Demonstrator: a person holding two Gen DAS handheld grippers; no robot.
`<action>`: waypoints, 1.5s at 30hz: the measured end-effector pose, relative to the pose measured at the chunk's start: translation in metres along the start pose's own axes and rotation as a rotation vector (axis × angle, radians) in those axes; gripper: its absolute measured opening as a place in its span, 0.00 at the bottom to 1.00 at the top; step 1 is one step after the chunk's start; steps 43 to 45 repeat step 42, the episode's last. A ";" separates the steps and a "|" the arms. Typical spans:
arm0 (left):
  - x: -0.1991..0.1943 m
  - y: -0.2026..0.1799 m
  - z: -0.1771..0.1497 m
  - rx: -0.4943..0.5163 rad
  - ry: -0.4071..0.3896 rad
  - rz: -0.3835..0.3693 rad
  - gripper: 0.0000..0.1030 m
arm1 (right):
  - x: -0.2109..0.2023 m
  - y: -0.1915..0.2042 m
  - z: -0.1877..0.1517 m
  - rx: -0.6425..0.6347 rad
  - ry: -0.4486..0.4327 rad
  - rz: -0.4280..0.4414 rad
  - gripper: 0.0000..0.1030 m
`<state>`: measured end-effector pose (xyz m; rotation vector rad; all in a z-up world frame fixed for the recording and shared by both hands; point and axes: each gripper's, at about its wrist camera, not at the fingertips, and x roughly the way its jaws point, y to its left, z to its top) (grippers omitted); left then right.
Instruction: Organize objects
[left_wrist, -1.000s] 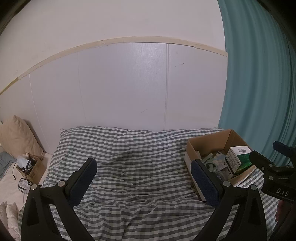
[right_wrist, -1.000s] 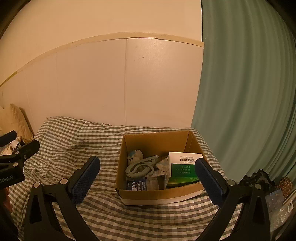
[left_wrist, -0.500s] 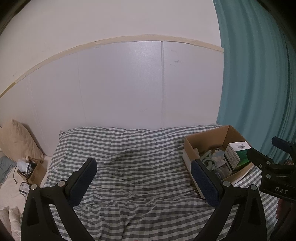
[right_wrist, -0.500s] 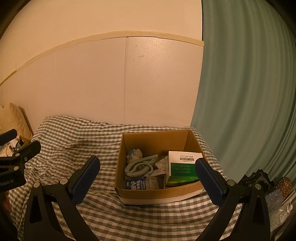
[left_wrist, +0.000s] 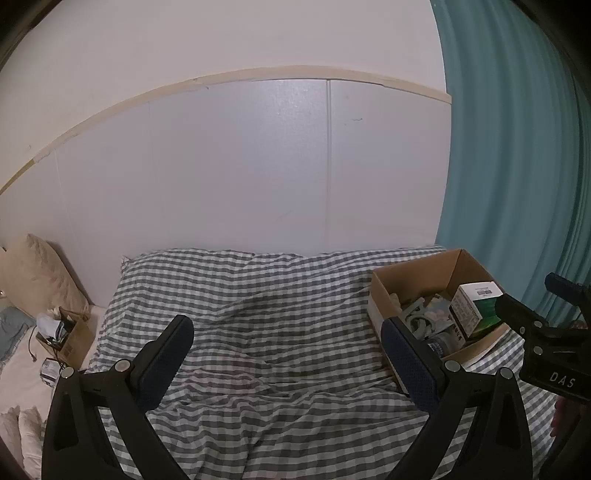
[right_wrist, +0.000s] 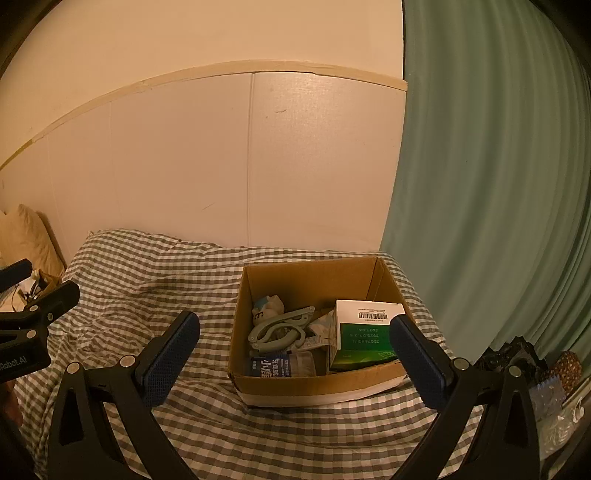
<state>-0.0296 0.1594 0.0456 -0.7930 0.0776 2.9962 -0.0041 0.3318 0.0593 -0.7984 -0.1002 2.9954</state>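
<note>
An open cardboard box (right_wrist: 314, 384) stands on the checked bed cover, also in the left wrist view (left_wrist: 417, 273). In it lie a green and white carton (right_wrist: 364, 332), a pale green folding hanger (right_wrist: 277, 328), a small white toy (right_wrist: 267, 304) and a blue-labelled packet (right_wrist: 273, 365). My right gripper (right_wrist: 295, 360) is open and empty, held in front of the box. My left gripper (left_wrist: 286, 362) is open and empty over the bare bed cover, left of the box.
The checked bed cover (left_wrist: 258, 332) lies against a white panelled wall. A teal curtain (left_wrist: 517, 166) hangs on the right. A beige pillow (left_wrist: 33, 273) and a small box of clutter (left_wrist: 62, 336) are at the left. Dark items (right_wrist: 517, 358) lie at the right.
Both views have shifted slightly; the box sits a little lower and nearer in the right wrist view. Both grippers stay open and empty.
</note>
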 end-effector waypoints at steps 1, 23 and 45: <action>0.000 0.000 0.000 0.002 -0.001 0.001 1.00 | 0.000 0.000 0.000 0.000 -0.001 -0.001 1.00; 0.001 0.000 -0.001 0.007 -0.002 0.004 1.00 | 0.001 0.004 -0.004 -0.006 0.010 -0.005 1.00; -0.002 0.006 -0.002 -0.010 -0.012 0.001 1.00 | 0.003 0.009 -0.005 -0.012 0.014 -0.005 1.00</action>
